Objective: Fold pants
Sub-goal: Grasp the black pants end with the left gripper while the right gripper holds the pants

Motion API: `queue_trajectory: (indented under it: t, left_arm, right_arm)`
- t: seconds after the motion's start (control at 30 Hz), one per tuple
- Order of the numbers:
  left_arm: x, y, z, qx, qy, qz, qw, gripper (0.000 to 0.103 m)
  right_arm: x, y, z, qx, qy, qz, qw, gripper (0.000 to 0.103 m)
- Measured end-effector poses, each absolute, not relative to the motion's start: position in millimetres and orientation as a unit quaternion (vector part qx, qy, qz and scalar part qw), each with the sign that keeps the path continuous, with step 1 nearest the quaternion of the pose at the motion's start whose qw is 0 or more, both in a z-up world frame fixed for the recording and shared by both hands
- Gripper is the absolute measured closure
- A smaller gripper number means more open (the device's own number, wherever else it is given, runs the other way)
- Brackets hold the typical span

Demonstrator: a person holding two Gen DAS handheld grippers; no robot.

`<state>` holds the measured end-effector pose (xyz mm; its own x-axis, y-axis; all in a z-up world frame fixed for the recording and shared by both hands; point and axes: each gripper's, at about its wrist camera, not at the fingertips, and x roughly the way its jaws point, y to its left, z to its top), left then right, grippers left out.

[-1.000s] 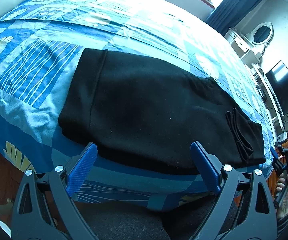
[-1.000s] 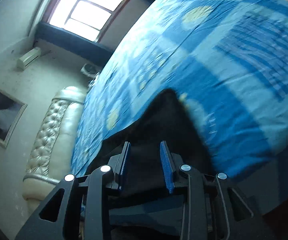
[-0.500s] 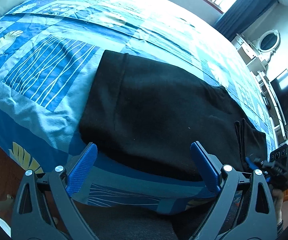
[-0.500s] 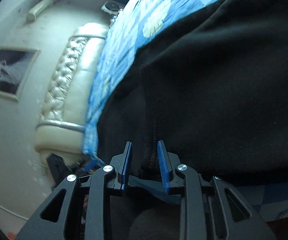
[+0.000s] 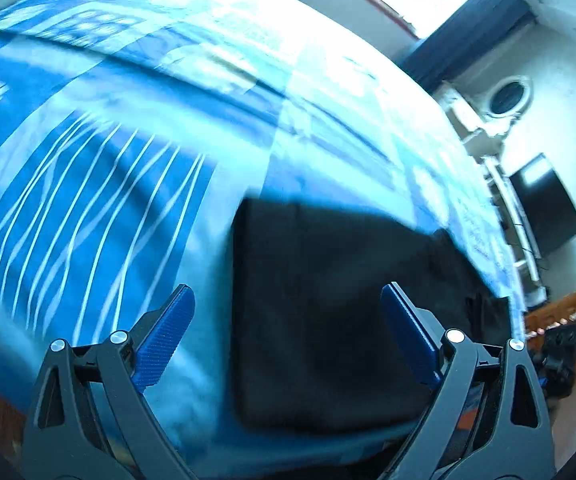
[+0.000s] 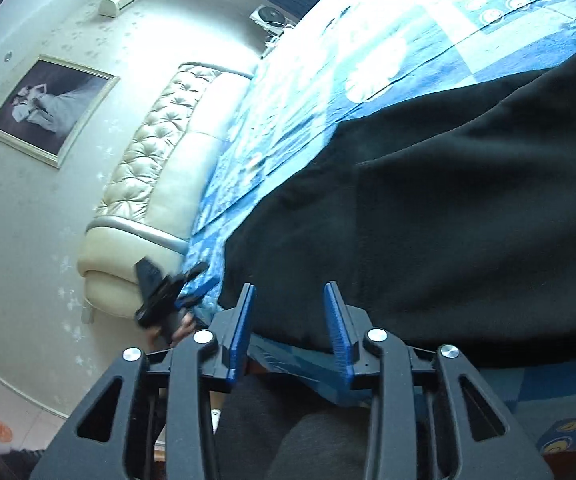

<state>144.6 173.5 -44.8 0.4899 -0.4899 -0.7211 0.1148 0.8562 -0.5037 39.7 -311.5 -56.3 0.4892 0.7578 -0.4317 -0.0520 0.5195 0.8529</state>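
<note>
Left wrist view: left gripper, jaws spread wide and empty, faces the near end of the black pants on the bedspread (blurred).
Right wrist view: right gripper, part open, empty, at the pants' near hem; their length runs rightward.

bare blue bedspread left of the black pants gives open passage; padded headboard blocks the far end.

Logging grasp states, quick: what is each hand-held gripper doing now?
Left hand-held gripper: open, holding nothing.
Right hand-held gripper: open, holding nothing, at the black pants' edge.
</note>
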Motion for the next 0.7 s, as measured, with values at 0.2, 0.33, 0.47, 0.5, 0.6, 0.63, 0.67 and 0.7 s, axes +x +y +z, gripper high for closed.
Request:
queue_trajectory:
  t: [0.2, 0.33, 0.47, 0.5, 0.6, 0.63, 0.67, 0.7]
  left_arm:
    - [211.3, 165.1, -58.3, -0.176, 0.477, -0.235, 0.828, 0.009]
    - [228.7, 165.8, -79.9, -0.191, 0.502, -0.262, 0.802, 0.009]
    - [218.4, 183.0, -85.2, -0.254, 0.493, -0.306, 0.774, 0.010]
    - [213.4, 186.2, -86.6, -0.271, 0.491, -0.315, 0.766, 0.010]
    - [193.1, 186.1, -88.5, -0.288, 0.491, -0.337, 0.750, 0.010]
    - [186.5, 184.4, -88.2, -0.288, 0.491, -0.339, 0.749, 0.010]
    - [177.7, 181.3, -88.4, -0.294, 0.493, -0.345, 0.742, 0.010]
    - [172.4, 181.3, -90.1, -0.302, 0.495, -0.351, 0.735, 0.010]
  right_arm:
    - [39.9, -296.8, -66.0, 0.407, 0.447, 0.269, 0.750, 0.054]
    - [39.5, -294.3, -74.3, 0.414, 0.455, 0.270, 0.740, 0.051]
    - [38.6, -287.1, -78.8, 0.423, 0.460, 0.278, 0.730, 0.048]
    - [37.8, -286.6, -80.0, 0.424, 0.460, 0.278, 0.728, 0.048]
    - [37.0, -285.0, -80.5, 0.425, 0.462, 0.282, 0.726, 0.047]
    - [36.3, -285.2, -80.5, 0.425, 0.462, 0.283, 0.725, 0.047]
    - [35.4, -285.9, -79.9, 0.426, 0.461, 0.283, 0.725, 0.046]
    - [35.6, -285.6, -78.6, 0.428, 0.459, 0.283, 0.725, 0.044]
